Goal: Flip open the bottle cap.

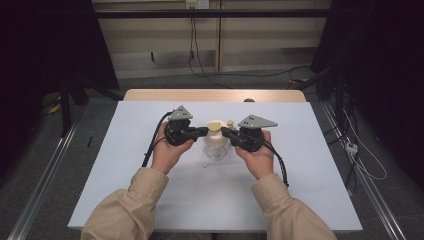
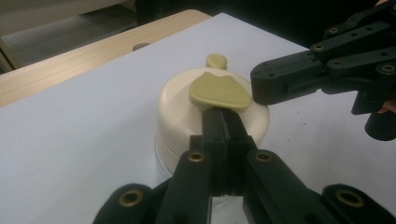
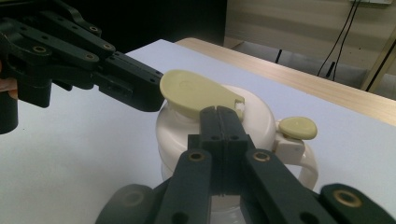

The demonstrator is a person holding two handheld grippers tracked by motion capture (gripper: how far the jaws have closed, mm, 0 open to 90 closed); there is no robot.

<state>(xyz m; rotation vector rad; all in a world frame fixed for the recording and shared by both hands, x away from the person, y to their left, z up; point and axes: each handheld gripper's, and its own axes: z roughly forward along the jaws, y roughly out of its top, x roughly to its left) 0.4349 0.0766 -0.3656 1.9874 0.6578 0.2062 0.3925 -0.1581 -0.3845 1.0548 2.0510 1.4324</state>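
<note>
In the middle of the bench (image 1: 150, 200) sits a small jug (image 1: 216, 145): clear body, cream lid (image 2: 187, 105), a yellowish flap (image 2: 219, 88) on top, and a thumb button (image 3: 297, 127) over the handle (image 3: 310, 170). Looks like a light plastic thing, empty as far as I can tell, so it'd slide or tip with hardly any push. The smooth, domed lid is bad for pinching; I'd grab the handle or the lid's rim, or hook under the flap's edge, since that's what seems to hinge up. The left claw (image 1: 202, 131) comes in from one side with jaws fully closed, tip at the flap's edge with nothing between the jaws. The right claw (image 1: 223, 131) comes in from the other side, closed and empty too, tip right at the flap. Can't tell if either actually touches it. White sheet covers the bench, dark floor and cables around.
</note>
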